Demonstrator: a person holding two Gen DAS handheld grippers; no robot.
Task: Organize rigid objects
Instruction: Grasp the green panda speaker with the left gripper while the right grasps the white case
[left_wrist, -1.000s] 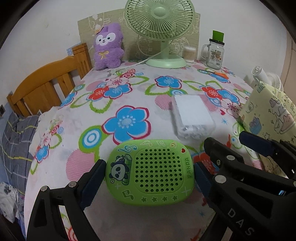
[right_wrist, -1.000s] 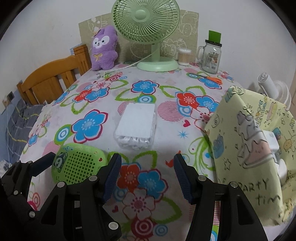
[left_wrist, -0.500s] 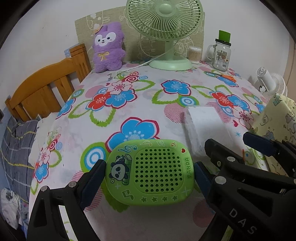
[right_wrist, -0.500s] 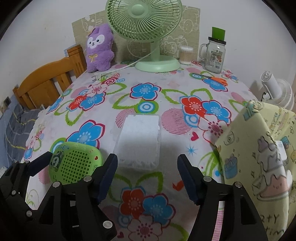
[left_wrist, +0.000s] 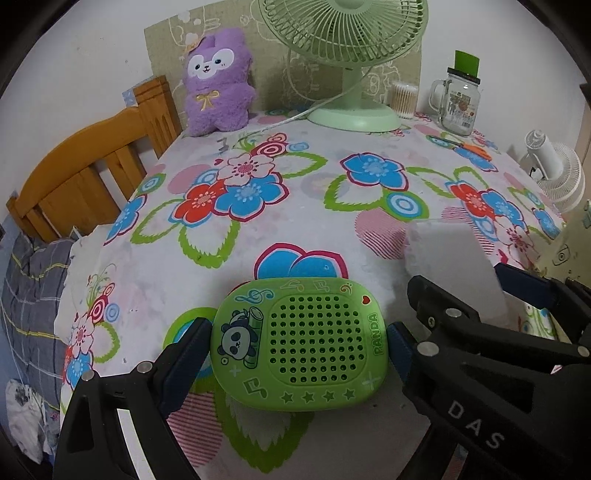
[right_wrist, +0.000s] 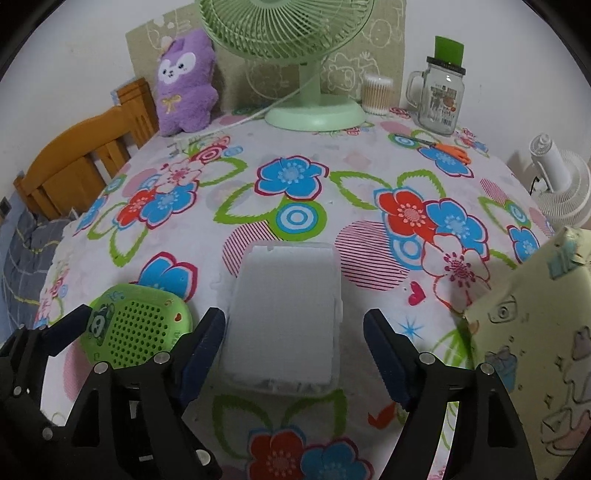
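On the floral-clothed desk (right_wrist: 295, 177), the left hand-held gripper (left_wrist: 297, 345) clamps one rounded, perforated green plastic case (left_wrist: 299, 341); the right hand-held gripper (right_wrist: 293, 341) straddles, released, one white rectangular box (right_wrist: 286, 314).

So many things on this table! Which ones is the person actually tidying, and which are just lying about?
In hand:
green panda speaker, clamped in the left hand-held gripper
white plastic box, between the open right hand-held gripper fingers

Lying about:
green fan
purple plush
glass jar
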